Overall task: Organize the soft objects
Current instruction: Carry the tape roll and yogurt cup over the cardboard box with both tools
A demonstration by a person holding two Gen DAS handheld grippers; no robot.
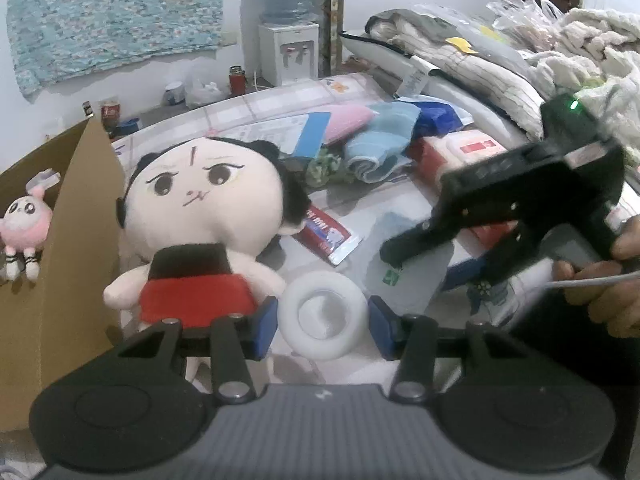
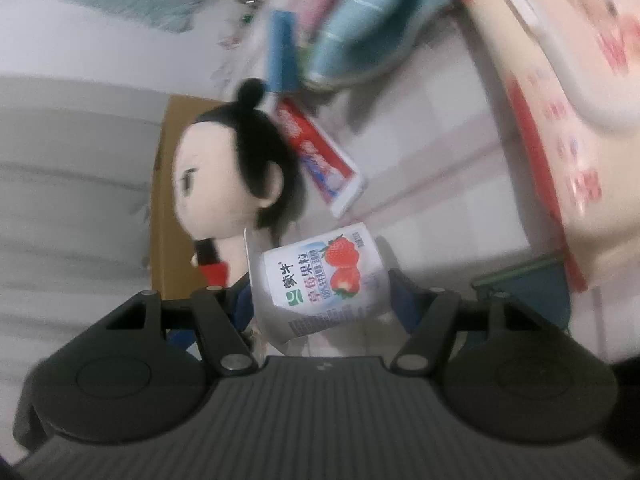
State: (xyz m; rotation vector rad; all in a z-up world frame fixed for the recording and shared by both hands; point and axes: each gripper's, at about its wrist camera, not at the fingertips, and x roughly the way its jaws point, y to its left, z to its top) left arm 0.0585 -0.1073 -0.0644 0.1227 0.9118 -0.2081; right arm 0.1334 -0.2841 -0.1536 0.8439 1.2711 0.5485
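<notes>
Two grippers are at work over the bed. Left gripper [image 1: 323,326] stands part open around a white tape roll [image 1: 323,316], its pads not visibly pressing. Right gripper [image 2: 320,300] clasps a strawberry-printed white yoghurt cup [image 2: 320,280]. Round-headed black-haired plush doll [image 1: 204,216] sits beside the brown cardboard box [image 1: 60,260]; boxing it likely comes next, requiring a freed gripper.

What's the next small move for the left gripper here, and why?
Probably ease the left gripper left toward the big-headed plush doll and close on its red body. Its jaws are open with only a white tape roll showing between them, while the doll stands right beside the cardboard box that already holds a pink plush.
</notes>
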